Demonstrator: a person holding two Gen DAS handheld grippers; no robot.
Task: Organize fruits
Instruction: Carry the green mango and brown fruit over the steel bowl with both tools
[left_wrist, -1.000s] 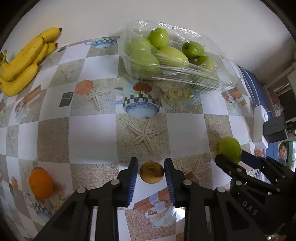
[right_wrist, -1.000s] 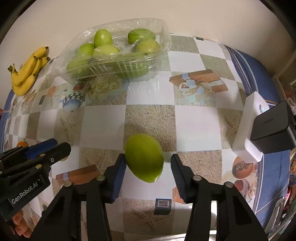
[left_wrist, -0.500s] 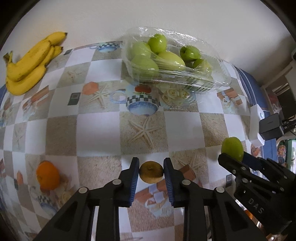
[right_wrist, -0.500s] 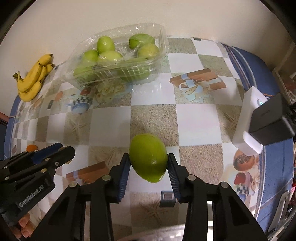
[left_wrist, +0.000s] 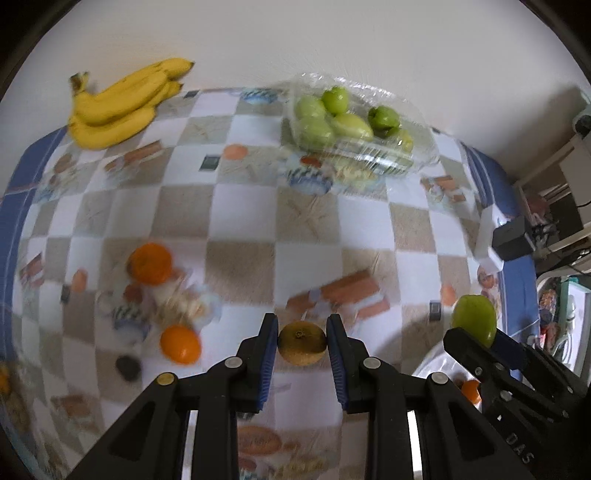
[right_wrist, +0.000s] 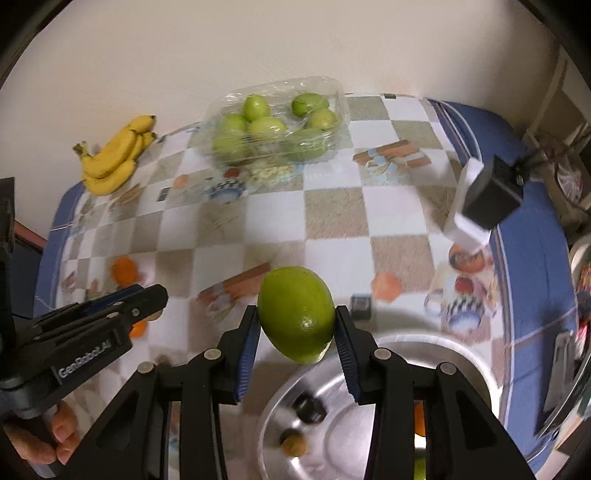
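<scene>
Since the earlier frames both grippers have been raised and drawn back from the clear fruit tray (left_wrist: 360, 133), which is now seen smaller and farther off; a steel bowl (right_wrist: 354, 391) has come into the right wrist view. The left gripper (left_wrist: 302, 345) is clamped on a small brown-yellow fruit (left_wrist: 302, 342), held clear of the tablecloth (left_wrist: 240, 218), well on the near side of the tray. The right gripper (right_wrist: 295, 325) is closed on a large green fruit (right_wrist: 295, 314), carried above the far rim of the bowl, near side of the tray. Green fruits are seen heaped inside the tray. A banana bunch (left_wrist: 125, 103) is noted left of the tray, against the wall. Two oranges (left_wrist: 149, 263) (left_wrist: 181, 344) are recorded on the cloth, near-left of the tray. A dark fruit and a small brownish one are made out in the bowl, blurred. A white-and-black box (right_wrist: 484, 199) is seen right of the tray, at the cloth's blue border.
</scene>
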